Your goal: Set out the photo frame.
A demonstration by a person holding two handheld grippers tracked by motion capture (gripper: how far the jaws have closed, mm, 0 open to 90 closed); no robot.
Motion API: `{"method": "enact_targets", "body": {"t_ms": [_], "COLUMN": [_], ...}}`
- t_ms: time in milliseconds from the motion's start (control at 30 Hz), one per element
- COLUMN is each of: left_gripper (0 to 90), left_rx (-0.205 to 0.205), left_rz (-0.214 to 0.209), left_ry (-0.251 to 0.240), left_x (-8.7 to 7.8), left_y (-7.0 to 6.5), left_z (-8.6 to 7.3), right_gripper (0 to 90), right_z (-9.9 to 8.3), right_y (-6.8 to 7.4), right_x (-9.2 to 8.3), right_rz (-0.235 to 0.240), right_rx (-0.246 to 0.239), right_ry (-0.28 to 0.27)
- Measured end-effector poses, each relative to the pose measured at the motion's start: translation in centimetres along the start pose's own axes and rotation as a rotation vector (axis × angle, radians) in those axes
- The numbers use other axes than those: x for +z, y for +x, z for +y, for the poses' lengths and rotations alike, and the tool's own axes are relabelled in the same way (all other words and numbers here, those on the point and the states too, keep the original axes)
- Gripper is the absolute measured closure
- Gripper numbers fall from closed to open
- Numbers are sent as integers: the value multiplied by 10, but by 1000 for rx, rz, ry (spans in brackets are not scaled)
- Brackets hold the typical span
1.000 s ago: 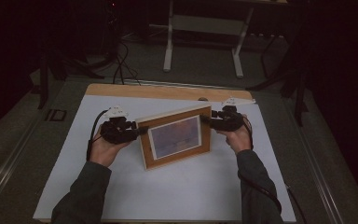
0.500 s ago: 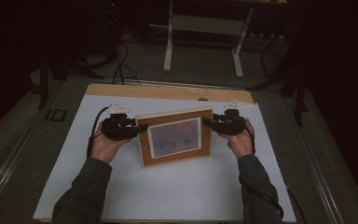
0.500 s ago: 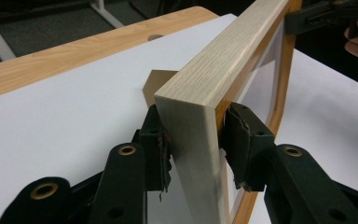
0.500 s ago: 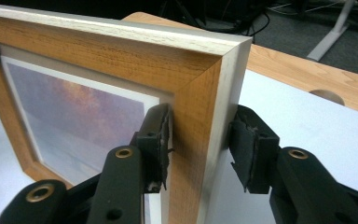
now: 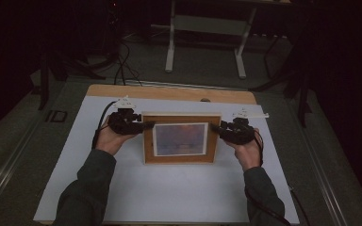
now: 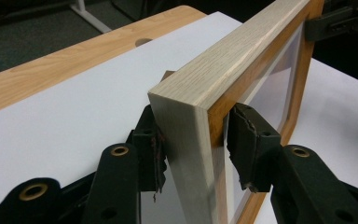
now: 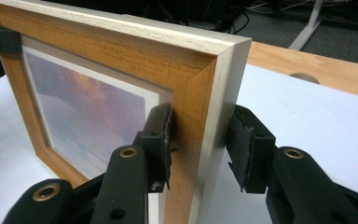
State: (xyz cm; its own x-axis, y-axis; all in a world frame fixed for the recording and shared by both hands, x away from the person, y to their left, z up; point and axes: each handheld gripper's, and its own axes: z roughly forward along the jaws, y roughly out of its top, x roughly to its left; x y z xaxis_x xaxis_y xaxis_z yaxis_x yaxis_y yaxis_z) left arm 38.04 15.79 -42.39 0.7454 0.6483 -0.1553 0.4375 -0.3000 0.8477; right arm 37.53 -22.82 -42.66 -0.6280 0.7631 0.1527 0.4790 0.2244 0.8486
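Observation:
A wooden picture frame [image 5: 181, 158] with a sunset print stands upright on the white sheet [image 5: 169, 193], square to the table edge. My left gripper [image 5: 147, 125] straddles its left side. In the left gripper view [image 6: 196, 144] the jaws have just been opening; the rear pad [image 6: 151, 149] lies against the pale back and the front pad [image 6: 247, 144] stands just off the face. My right gripper [image 5: 214, 127] straddles the right side. In the right gripper view [image 7: 198, 140] the jaws have just been closing; one pad [image 7: 161, 140] meets the front and a small gap remains at the back.
The white sheet covers a wooden table [image 5: 169, 92] with a cable hole [image 5: 205, 100] at its far edge. Beyond it, the legs of another table [image 5: 202, 47] stand on the dark floor. The sheet in front of the frame is bare.
The frame has turned from a slant to square with the table edge; its right side came toward the person and its left side went away, both hands moving with it.

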Motion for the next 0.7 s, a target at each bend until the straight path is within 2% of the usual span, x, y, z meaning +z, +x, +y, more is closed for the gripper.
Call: {"method": "enact_targets", "body": {"t_ms": [233, 267, 300, 333, 433, 600, 667, 700], "left_gripper": [568, 542, 487, 487, 435, 408, 401, 400], "left_rx": [-18, -19, -27, -37, -58, -65, -84, -84], "left_rz": [22, 32, 37, 32, 26, 32, 41, 41], "left_ry": [3, 5, 5, -4, -40, -73, -112, -112], "left_x": [0, 0, -1, -3, -12, -24, -37, -37], "left_y": [0, 0, -1, 0, 1, -1, -1, -1], "left_z": [0, 1, 0, 0, -3, -7, -13, -13], "right_gripper": [612, 609, 559, 559, 480, 455, 434, 429], "right_z": [-2, -2, -2, -2, -2, -4, -5, -5], "right_y": [0, 0, 0, 0, -4, -6, -7, -8], "right_x": [-2, -2, -4, -4, -9, -13, -19, -20], "right_rz": [12, 19, 16, 16, 12, 13, 23, 24], "right_rx": [5, 2, -7, -7, 0, -1, 3, 2], "right_ry": [-1, 1, -7, -7, -15, -21, -30, -31]}}
